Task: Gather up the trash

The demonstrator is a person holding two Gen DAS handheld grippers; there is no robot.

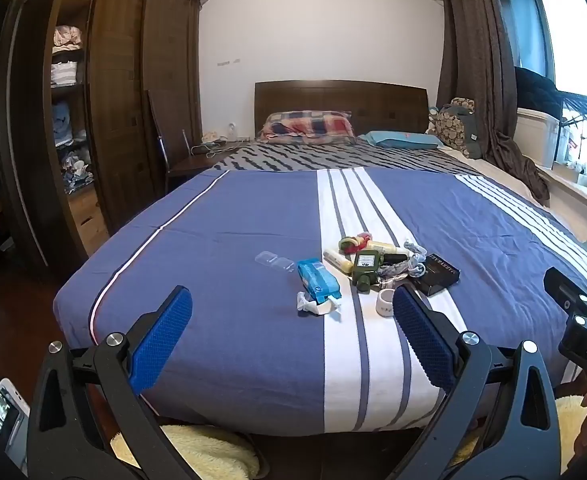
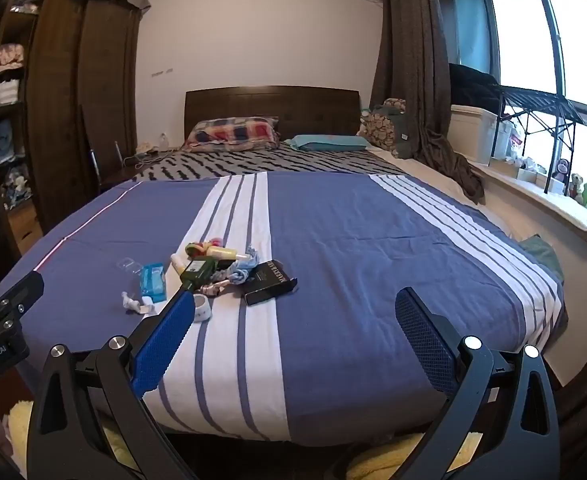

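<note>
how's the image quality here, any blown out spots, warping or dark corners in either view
Left wrist view: window at the upper right is blown out white, fisheye bends the wardrobe and the bed edge, corners are black. Right wrist view: window glare is larger and washes out the panes, same barrel curving, dark corners. Items on the bed look sharp in both.
</note>
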